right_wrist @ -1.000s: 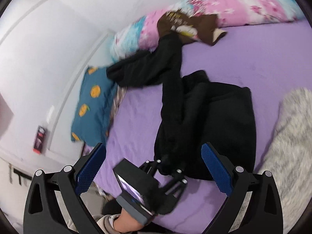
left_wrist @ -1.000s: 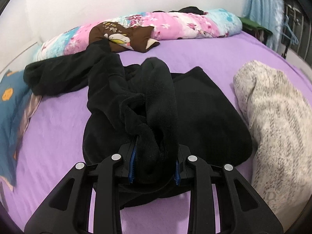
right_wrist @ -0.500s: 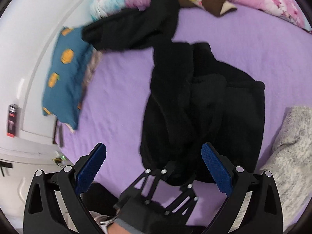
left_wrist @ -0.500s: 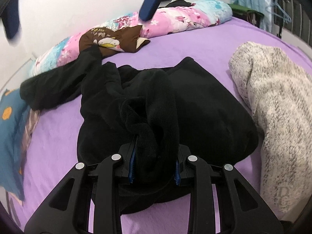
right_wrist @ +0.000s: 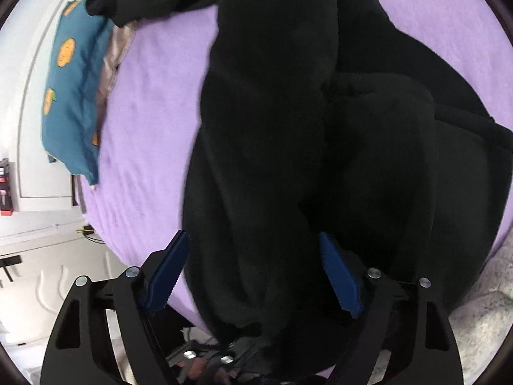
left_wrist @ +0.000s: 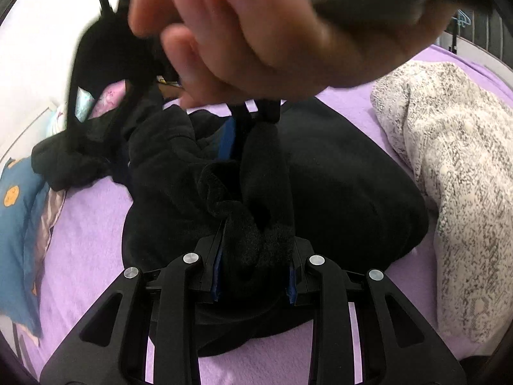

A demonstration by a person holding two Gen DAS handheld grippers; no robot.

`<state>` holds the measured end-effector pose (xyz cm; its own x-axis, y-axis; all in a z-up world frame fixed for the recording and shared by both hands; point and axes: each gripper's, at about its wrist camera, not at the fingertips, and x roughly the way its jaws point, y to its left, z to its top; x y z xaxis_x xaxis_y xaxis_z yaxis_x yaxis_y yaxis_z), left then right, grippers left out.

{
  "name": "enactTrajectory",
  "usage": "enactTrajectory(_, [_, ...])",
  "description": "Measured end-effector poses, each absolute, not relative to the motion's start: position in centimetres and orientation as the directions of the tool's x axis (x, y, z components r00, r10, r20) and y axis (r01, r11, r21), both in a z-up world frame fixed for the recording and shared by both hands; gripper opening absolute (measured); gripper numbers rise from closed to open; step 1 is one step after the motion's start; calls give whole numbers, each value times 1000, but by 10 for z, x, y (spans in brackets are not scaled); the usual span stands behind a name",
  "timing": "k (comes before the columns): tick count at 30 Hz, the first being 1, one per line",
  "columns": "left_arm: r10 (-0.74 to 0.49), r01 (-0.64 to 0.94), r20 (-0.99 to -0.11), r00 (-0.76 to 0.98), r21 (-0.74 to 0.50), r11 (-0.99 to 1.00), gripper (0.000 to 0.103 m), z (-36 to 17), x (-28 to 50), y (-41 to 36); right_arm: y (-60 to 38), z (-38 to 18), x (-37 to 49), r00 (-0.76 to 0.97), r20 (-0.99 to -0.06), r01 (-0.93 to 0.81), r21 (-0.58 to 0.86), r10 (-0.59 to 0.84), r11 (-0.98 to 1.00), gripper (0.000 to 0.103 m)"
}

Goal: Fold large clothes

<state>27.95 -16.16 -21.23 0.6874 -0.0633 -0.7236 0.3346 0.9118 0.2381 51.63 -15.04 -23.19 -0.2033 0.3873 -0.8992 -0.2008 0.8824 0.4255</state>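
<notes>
Black garment (left_wrist: 336,173): 1, L fingers (left_wrist: 255,272) clamp fold; R fingers (right_wrist: 253,272) closing, straddling it.

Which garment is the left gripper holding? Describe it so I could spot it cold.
On the purple bed sheet, two garments lie side by side. The one in the middle, the black fleece garment, runs up into the left gripper. Its plain black sets it apart from the speckled cream sweater beside it.
</notes>
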Motion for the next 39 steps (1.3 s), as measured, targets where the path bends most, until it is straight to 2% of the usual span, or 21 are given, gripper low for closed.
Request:
enactTrajectory(2, [-63, 343, -720, 691, 251, 905, 27, -213, 279, -164, -148, -241, 515, -214, -907, -228, 407, 362, 885, 49])
enactTrajectory(3, [-58, 348, -715, 697, 266, 899, 27, -214, 277, -165, -148, -242, 512, -204, -910, -246, 405, 362, 881, 46])
enactTrajectory(5, [-53, 355, -708, 704, 285, 890, 28, -215, 275, -166, -150, -237, 510, -188, -906, -257, 417, 378, 872, 31])
enactTrajectory(8, [-34, 358, -689, 724, 334, 872, 30, -210, 271, -170, -155, -222, 505, -148, -904, -271, 427, 401, 863, 20])
enactTrajectory(10, [-24, 364, -676, 737, 367, 856, 32, -204, 266, -174, -157, -208, 500, -117, -907, -282, 420, 404, 862, 17])
enactTrajectory(14, [-6, 364, -648, 761, 419, 832, 44, -188, 256, -177, -165, -175, 492, -45, -885, -307, 453, 463, 837, 15])
enactTrajectory(22, [-4, 401, -670, 743, 440, 803, 52, -173, 233, -170, -183, -141, 475, 45, -871, -325, 451, 490, 831, 14])
enactTrajectory(28, [91, 338, -651, 753, 503, 795, 53, -182, 217, -142, -231, -130, 477, 96, -857, -277, 466, 507, 840, 14])
enactTrajectory(31, [131, 304, -649, 749, 513, 803, 58, -187, 223, -123, -247, -125, 473, 106, -847, -258, 483, 521, 837, 14])
enactTrajectory(33, [100, 306, -647, 756, 484, 820, 66, -183, 227, -116, -252, -129, 471, 110, -845, -245, 487, 523, 838, 14])
enactTrajectory(39, [-56, 403, -636, 770, 416, 815, 65, -161, 223, -103, -278, -142, 474, 120, -829, -193, 520, 546, 832, 15])
